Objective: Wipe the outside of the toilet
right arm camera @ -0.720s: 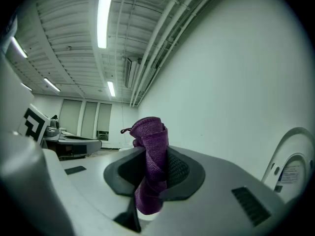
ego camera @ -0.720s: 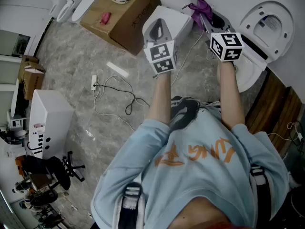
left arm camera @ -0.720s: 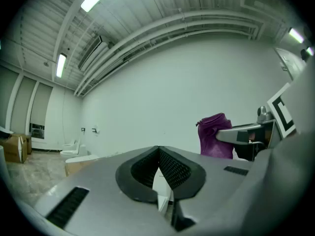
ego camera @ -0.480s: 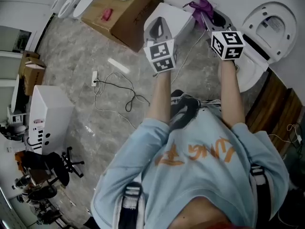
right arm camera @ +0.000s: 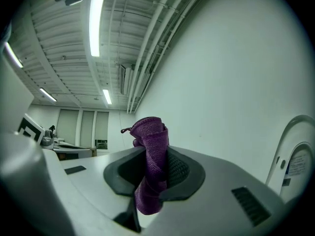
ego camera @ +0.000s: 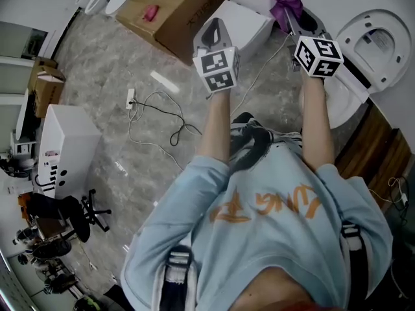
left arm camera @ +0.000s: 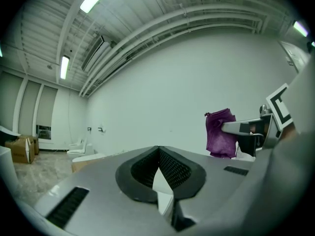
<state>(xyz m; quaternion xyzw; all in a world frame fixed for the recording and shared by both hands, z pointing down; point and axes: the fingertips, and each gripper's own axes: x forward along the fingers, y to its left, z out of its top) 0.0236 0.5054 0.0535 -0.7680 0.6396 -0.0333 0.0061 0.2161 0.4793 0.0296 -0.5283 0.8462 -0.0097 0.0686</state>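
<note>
Cloth (right arm camera: 148, 132) is clamped in right tool (right arm camera: 156, 154), toilet (ego camera: 342, 103) just beside it; left tool (left arm camera: 158, 151) closed, empty.

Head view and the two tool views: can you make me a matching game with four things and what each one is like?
Things:
1. crumpled purple cloth
2. left tool
3. brown cardboard box
4. white toilet

What each is like:
A. shut, with nothing in it
B. its lid is tipped up
C. pinched in the right tool
D. has a small pink thing on top

Right pairs: 1-C, 2-A, 3-D, 4-B.
</note>
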